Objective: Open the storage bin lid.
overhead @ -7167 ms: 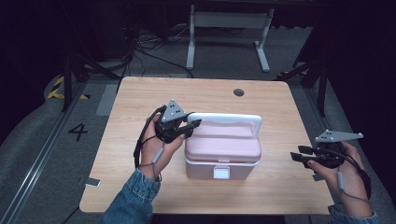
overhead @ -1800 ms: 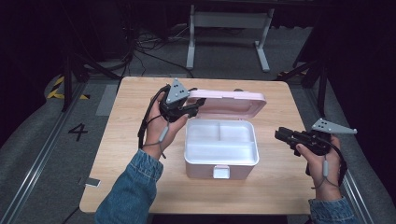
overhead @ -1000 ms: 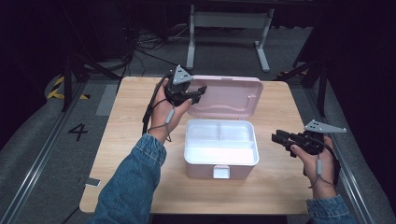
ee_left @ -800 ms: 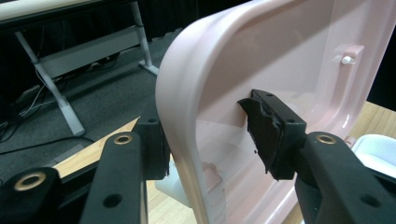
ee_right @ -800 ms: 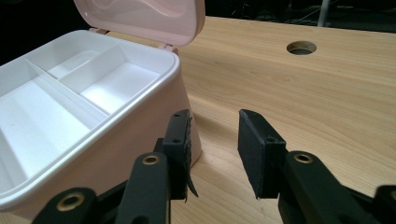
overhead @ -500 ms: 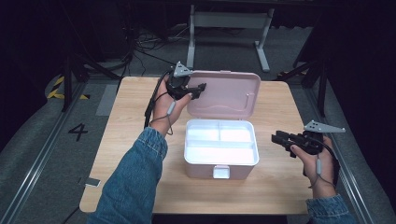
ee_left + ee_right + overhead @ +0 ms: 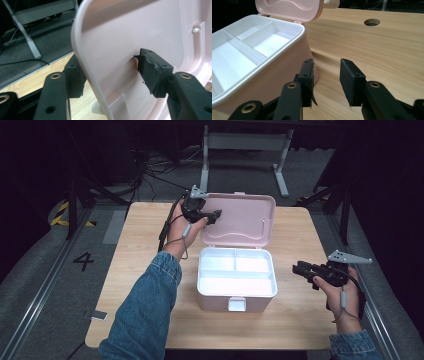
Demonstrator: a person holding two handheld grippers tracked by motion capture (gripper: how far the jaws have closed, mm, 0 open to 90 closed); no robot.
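- Straddling the left edge of the pale pink plastic lid (image 7: 150, 32), the left gripper (image 7: 202, 214) is sitting at upper centre-left of the high view; in the left gripper view one black jaw is lying behind the lid's rim and the other is pressing its inner face, so the jaws are clamping the lid.
- Just right of that, the lid is standing swung back past upright, hinged at the far side of the pink rectangular storage box (image 7: 237, 279), which is sitting mid-frame on the light wooden table (image 7: 145, 270).
- Inside the box, a white divided tray (image 7: 249, 45) is showing empty compartments.
- At the right of the high view, the right gripper (image 7: 306, 271) is hovering beside the box's right wall, apart from it, jaws parted and holding nothing.
- To finish the opening well, I judge the left gripper should be following the hinge's arc rather than pulling sideways, easing the lid until it is resting on its stop before letting go; the right gripper could be steadying the box so it is not sliding or tipping backward.
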